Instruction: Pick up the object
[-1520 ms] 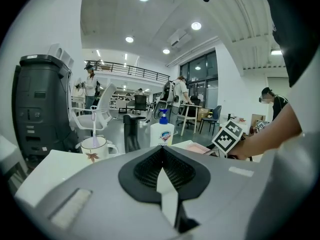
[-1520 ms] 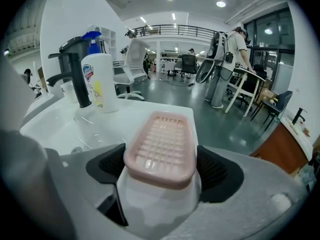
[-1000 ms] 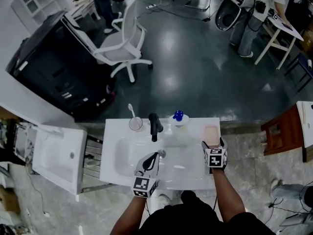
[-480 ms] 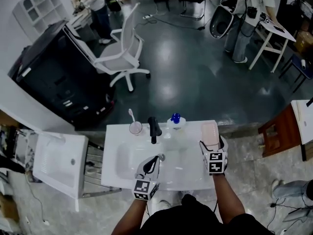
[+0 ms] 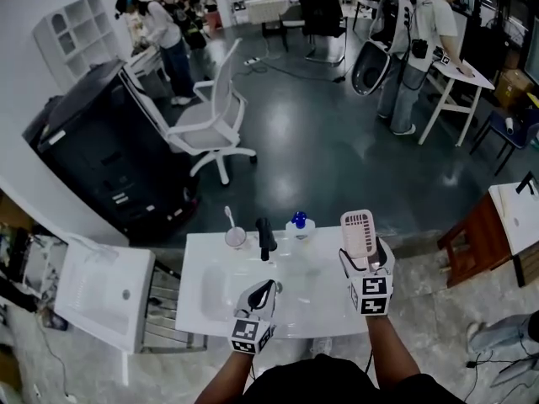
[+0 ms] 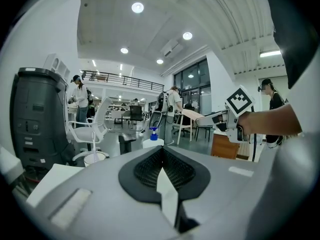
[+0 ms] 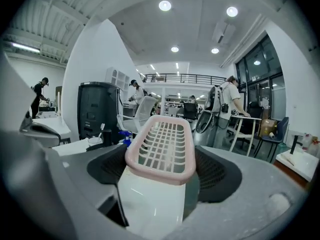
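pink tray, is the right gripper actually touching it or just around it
Touching. The right gripper view shows the right gripper with both pads pressed against opposite sides of the pink tray, which sits between its jaws.

**Black top, two pale grey claws**

The person wears a black top (image 5: 328, 384). The left claw (image 5: 269, 287) and the right claw (image 5: 364, 257) have pale grey shells and black ribbed pads (image 6: 147, 168). Each carries a cube with black-and-white square markers (image 5: 369, 295).
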